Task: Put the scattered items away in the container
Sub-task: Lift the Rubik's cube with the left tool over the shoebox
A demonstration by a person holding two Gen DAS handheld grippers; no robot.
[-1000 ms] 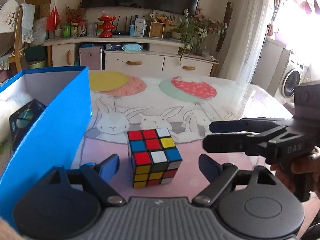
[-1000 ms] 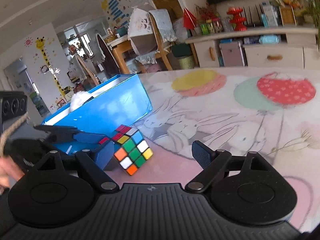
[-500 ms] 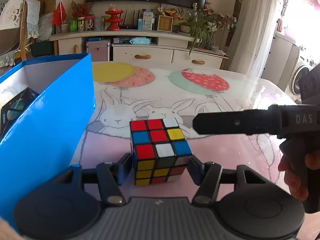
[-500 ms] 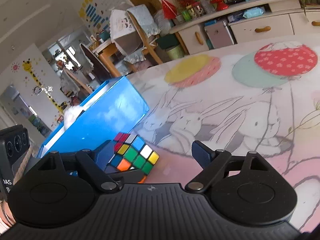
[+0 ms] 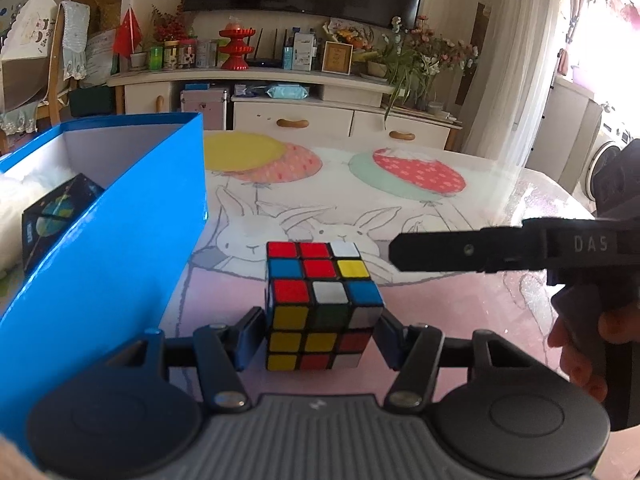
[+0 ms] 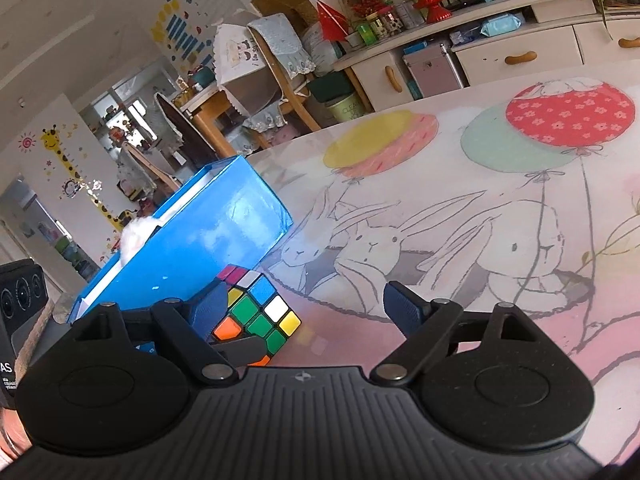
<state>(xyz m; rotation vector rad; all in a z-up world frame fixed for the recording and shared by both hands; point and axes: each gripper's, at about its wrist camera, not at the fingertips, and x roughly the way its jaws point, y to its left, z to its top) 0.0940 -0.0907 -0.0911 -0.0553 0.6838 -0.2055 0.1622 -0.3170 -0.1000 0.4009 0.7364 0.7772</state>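
One puzzle cube point(image 5: 320, 304) on counter point(image 5: 460, 304), just right of one blue box point(image 5: 120, 248). Left tongs point(image 5: 320, 338) clamp cube's sides; a second ago spread wide around it. Right tongs point(image 6: 308, 312) gape wide, holding nothing, now farther right. Box holds one dark carton point(image 5: 56, 216), white fluff point(image 5: 12, 216).

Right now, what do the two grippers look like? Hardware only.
Both match: the left gripper and right gripper have black ribbed bodies, round black discs either side, black linkage bars with silver pivots and dark blue fingers. White "DAS" lettering marks the right one's side. Bare hand.
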